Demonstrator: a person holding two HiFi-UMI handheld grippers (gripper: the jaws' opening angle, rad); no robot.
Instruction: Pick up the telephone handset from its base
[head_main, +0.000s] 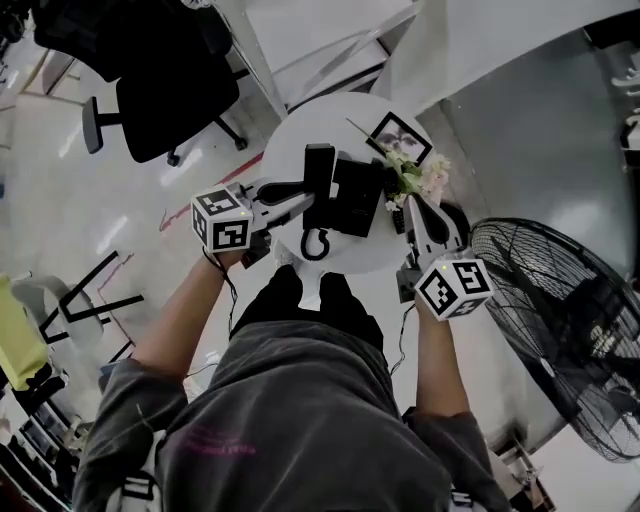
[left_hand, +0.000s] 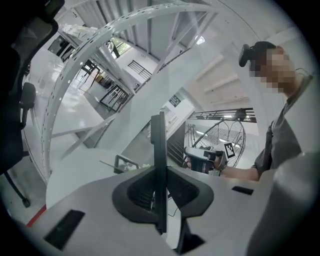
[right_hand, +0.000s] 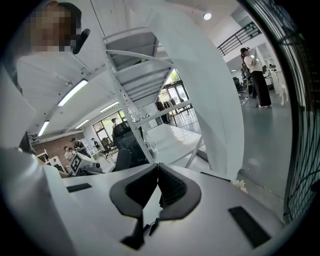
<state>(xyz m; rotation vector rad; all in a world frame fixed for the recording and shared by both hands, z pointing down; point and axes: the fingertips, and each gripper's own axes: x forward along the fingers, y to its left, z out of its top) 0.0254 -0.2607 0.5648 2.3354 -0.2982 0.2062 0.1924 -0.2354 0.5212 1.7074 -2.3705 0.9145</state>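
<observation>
Left tool (head_main: 303, 196) is pinching the handset (head_main: 319, 172) edge-on between its pads, holding it upright just left of the base (head_main: 360, 195) over the round white counter (head_main: 298, 133). The curly cord (head_main: 314, 244) loops below it. Right tool (head_main: 417, 210) is pressed together with nothing in it, sitting by the flowers (head_main: 418, 178) at the counter's right edge. Big fan (head_main: 560, 310) stands off to the right.
</observation>
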